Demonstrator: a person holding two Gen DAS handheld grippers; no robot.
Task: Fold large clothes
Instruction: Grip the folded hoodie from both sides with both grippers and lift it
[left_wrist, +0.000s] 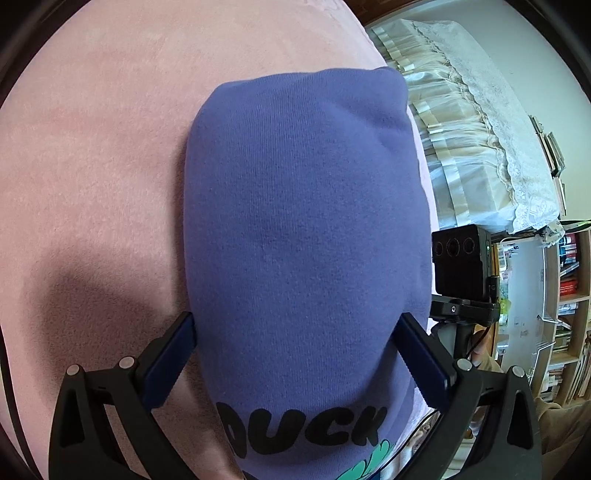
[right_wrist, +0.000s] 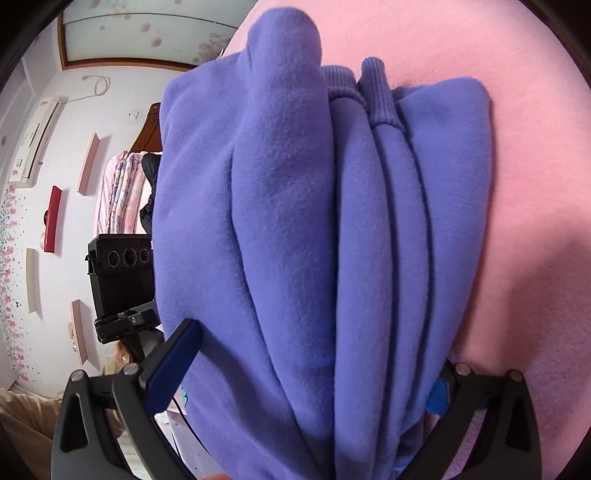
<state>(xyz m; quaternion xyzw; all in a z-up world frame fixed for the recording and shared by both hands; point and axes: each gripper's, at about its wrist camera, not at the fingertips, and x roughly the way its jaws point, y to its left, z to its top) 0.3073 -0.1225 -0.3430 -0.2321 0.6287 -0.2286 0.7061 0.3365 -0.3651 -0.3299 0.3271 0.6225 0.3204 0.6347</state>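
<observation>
A purple sweatshirt, folded into a thick bundle with black "DUCK" lettering, lies on a pink bed cover. My left gripper has its two fingers on either side of the bundle, clamped on it. In the right wrist view the same sweatshirt shows stacked folds and ribbed cuffs. My right gripper holds the bundle between its fingers; the right finger is mostly hidden by cloth.
The bed edge runs along the right of the left wrist view, with a frilled white bedspread and bookshelves beyond. A black camera on a stand is beside the bed; it also shows in the right wrist view.
</observation>
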